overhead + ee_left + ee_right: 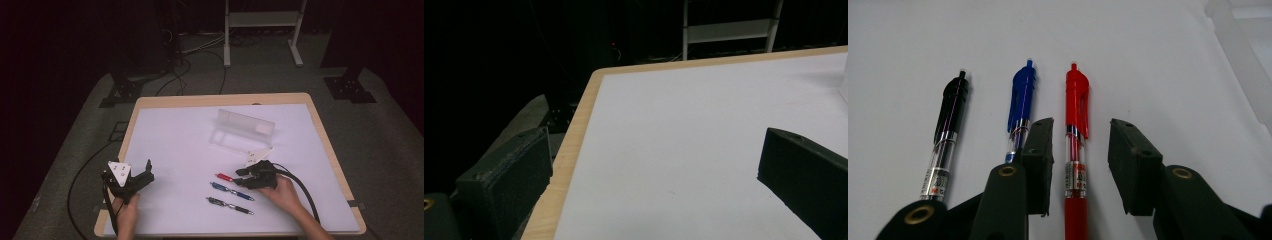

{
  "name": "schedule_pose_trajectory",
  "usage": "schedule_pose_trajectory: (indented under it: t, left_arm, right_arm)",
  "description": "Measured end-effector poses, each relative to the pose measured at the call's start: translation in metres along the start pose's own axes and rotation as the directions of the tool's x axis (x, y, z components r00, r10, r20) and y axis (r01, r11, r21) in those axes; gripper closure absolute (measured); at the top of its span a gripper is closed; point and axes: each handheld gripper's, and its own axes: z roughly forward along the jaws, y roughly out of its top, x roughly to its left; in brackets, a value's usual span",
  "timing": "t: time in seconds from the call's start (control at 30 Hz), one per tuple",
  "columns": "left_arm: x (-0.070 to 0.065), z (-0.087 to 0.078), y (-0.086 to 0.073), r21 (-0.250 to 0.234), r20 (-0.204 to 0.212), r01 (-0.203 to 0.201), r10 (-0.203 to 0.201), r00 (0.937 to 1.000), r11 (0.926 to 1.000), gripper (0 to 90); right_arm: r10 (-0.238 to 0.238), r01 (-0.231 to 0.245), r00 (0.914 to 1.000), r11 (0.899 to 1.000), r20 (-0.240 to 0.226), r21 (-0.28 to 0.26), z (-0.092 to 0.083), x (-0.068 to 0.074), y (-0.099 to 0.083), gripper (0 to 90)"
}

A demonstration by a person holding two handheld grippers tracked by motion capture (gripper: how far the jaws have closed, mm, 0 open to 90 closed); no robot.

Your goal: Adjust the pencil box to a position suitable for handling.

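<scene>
A white sheet covers my wood-edged table; the room beyond is dark, with cables and a white frame on the floor. Past the red pen lies a clear plastic case. My right gripper stands open astride the red pen, not touching it. My right gripper view shows the blue pen beside the red, the black pen beyond that. My left gripper, well away from the red pen, gapes open over bare sheet.
</scene>
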Motion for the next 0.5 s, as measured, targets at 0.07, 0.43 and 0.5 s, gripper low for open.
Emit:
schedule_pose_trajectory:
  t: [0.07, 0.43, 0.5]
  left_arm:
    - [0.001, 0.000, 0.000, 0.002, 0.001, 0.002, -0.002, 1.0000, 1.0000, 0.4]
    - [0.000, 0.002, 0.000, -0.003, 0.006, -0.008, 0.008, 0.9999, 1.0000, 0.4]
    - [-0.001, 0.002, 0.000, -0.001, 0.013, -0.002, 0.002, 0.9999, 1.0000, 0.4]
  right_arm:
    - [0.002, -0.002, 1.0000, 1.000, 0.000, 0.010, 0.002, -0.001, -0.001, 62.0]
    - [-0.008, 0.007, 0.9999, 0.999, 0.014, 0.041, 0.010, 0.002, -0.003, 70.0]
    - [-0.018, 0.017, 0.9996, 0.998, 0.022, 0.056, 0.012, 0.003, -0.003, 71.8]
